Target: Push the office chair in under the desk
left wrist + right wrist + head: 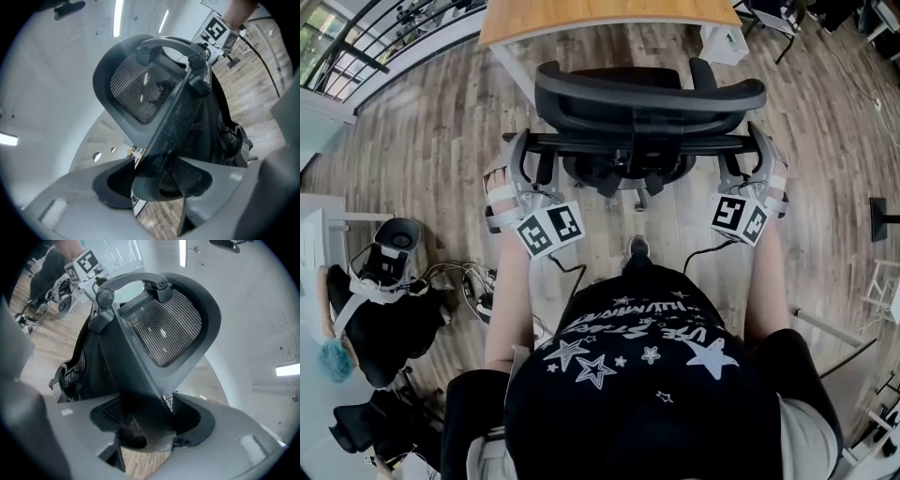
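Pale wood-plank floor (422, 141) runs through the room, with a dark-railed window (321, 42) at the upper left. Tangled cables (469, 279) lie on it, and strip lights (117, 18) glow on the white ceiling (51, 70).

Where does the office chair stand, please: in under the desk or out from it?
Out: the office chair sits short of the desk, floor showing between them.

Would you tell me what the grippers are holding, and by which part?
Both clamp the rear crossbar of the office chair: left gripper on its left end, right gripper on its right end.
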Demonstrator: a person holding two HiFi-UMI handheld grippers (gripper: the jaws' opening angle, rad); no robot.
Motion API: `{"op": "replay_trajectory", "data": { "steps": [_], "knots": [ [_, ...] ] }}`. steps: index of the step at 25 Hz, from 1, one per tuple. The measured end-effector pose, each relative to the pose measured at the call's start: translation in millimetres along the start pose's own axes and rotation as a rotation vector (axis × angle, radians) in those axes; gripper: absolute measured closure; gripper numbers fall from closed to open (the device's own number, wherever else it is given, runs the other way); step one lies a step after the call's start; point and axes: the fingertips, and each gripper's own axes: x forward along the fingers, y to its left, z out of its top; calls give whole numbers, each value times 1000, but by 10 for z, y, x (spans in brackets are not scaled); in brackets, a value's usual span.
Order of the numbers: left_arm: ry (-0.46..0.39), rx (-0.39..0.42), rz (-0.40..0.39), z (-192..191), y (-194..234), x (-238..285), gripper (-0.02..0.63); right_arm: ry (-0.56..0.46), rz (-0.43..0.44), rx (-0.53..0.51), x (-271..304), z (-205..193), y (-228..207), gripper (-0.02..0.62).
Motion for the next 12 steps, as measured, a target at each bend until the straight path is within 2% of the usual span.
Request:
{"op": "replay_trajectory", "data": {
  "steps": [5,12],
  "knots": [
    [-5,-11,18,133,-12,197,347,-9,12,6,319,-96,-148,301],
    [45,-15,31,145,8,441,347,-48,30,4,681,-111,-202,301]
  ]
}}
